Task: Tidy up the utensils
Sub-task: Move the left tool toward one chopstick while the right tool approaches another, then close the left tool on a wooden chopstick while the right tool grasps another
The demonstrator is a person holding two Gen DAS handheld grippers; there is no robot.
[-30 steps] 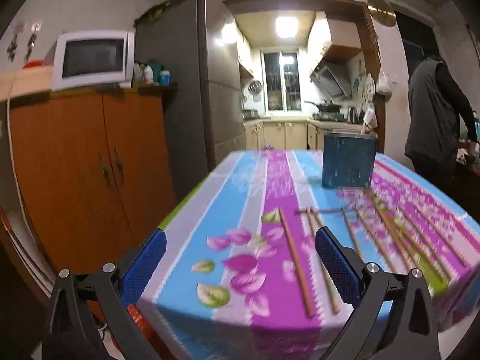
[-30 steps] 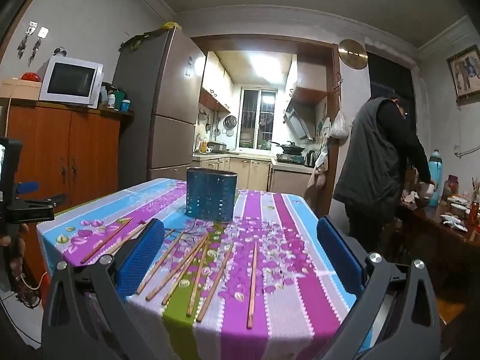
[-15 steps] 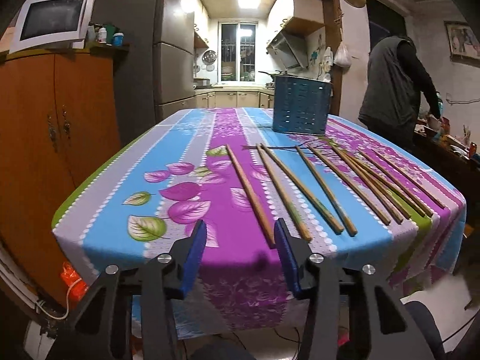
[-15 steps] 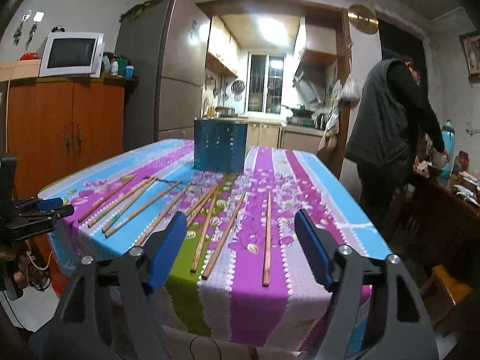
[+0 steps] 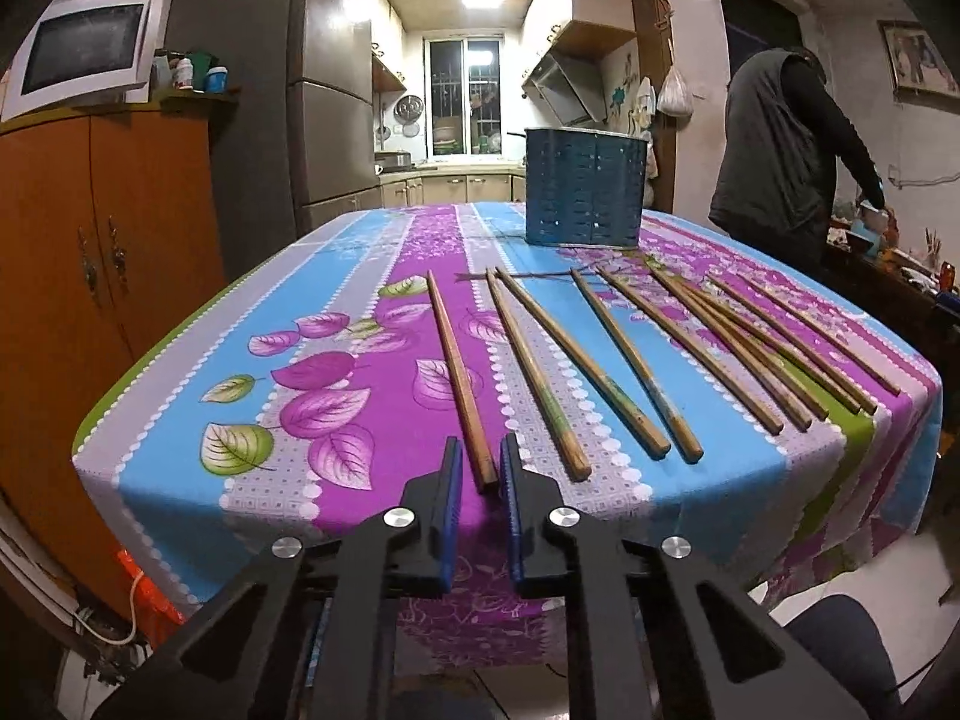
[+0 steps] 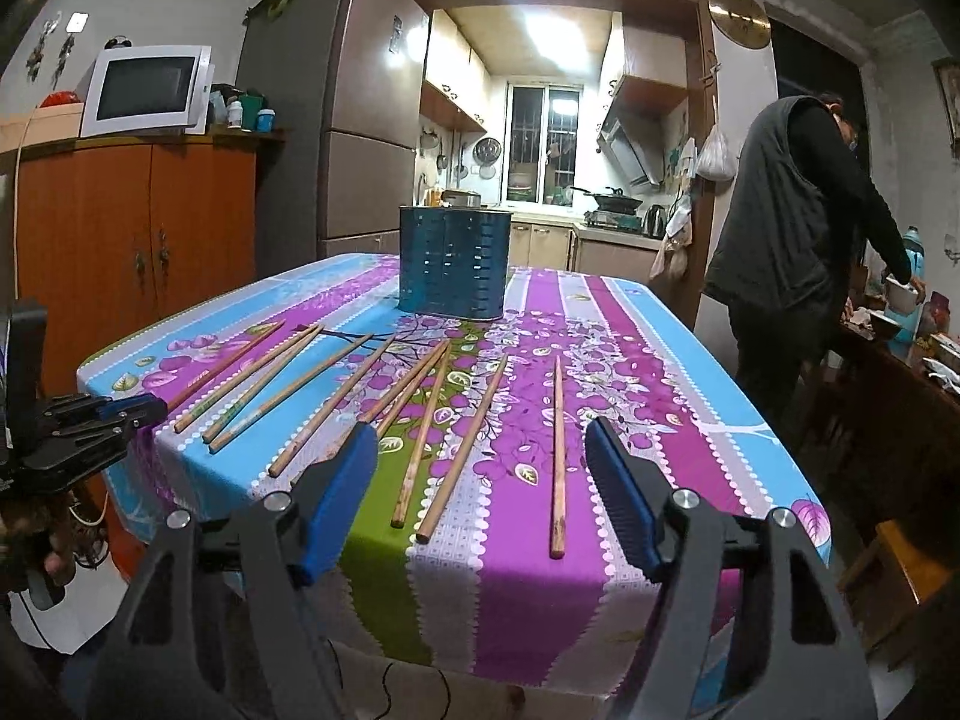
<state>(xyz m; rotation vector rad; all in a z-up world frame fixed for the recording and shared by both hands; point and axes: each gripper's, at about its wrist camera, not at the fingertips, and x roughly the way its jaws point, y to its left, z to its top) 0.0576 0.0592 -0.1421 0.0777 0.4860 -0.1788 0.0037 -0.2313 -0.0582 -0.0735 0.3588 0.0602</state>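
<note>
Your left gripper [image 5: 480, 468] has just been closing, ribbed blue pads pinching the leftmost wooden chopstick [image 5: 457, 372], nearer you than the perforated blue holder [image 5: 585, 186]. Your right gripper [image 6: 480, 450] stands spread, empty.

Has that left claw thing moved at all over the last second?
Yes. The left gripper has dropped toward the table edge, its jaws just closing around the near end of the leftmost chopstick.

A white microwave [image 6: 147, 90] sat on an orange wooden cabinet [image 6: 135, 234], beside a tall grey fridge [image 6: 336, 138]. Beyond the doorway a lit kitchen window [image 6: 546, 144] showed. A person in a dark vest [image 6: 786, 204] bent over a cluttered side table [image 6: 900, 372].
</note>
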